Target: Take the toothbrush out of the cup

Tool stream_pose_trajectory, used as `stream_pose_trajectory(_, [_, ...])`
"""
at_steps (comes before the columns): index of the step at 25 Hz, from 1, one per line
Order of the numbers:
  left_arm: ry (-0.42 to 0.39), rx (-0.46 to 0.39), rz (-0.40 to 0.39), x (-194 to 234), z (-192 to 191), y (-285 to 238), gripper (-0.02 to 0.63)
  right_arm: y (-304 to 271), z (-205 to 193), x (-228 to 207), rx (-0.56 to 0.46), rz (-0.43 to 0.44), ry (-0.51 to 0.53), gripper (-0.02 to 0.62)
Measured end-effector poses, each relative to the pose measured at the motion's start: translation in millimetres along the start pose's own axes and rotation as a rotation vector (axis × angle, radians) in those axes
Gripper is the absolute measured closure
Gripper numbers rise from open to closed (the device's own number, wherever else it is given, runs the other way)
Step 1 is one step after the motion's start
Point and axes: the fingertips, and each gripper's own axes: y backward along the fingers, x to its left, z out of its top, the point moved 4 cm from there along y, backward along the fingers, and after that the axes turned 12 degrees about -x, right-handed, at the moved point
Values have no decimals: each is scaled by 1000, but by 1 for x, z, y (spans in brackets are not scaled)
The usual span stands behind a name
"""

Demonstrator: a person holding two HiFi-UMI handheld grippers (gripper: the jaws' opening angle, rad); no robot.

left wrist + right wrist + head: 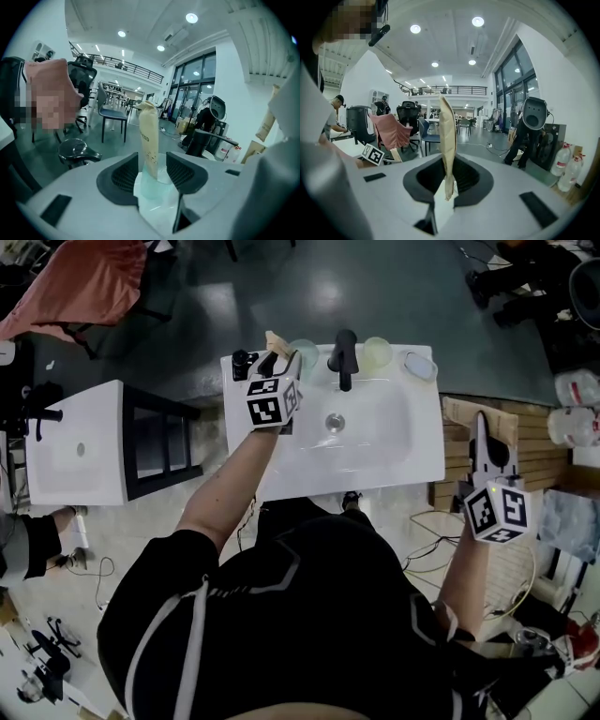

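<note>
At the back left of the white sink (375, 451) stands a pale green cup (302, 351) (154, 190). A toothbrush in a tan paper wrapper (275, 340) (148, 136) stands upright in it. My left gripper (281, 360) (152, 171) is open, its jaws standing either side of the cup and the wrapper. My right gripper (482, 442) (449, 180) hangs off the sink's right side, shut on a second tan-wrapped toothbrush (446, 140) that sticks up from its jaws.
A black faucet (344, 357) (206, 140) rises at the sink's back middle, with another pale cup (377, 352) and a small dish (421, 365) to its right. A second white basin unit (80, 442) stands left. A wooden pallet (502, 418) and water bottles (577, 409) lie right.
</note>
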Motion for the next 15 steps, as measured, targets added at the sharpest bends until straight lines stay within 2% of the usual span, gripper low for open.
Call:
stream_pose_trajectory(9, [-9, -3, -4, 5, -1, -12, 430, 2, -3, -3, 15, -7, 5, 554])
stream_pose_trajectory(13, [-31, -15, 7, 4, 2, -14, 509, 2, -6, -4, 20, -5, 6, 554])
stream_pose_trajectory(15, [-30, -12, 2, 3, 3, -16, 529, 1, -7, -6, 19, -4, 6, 554])
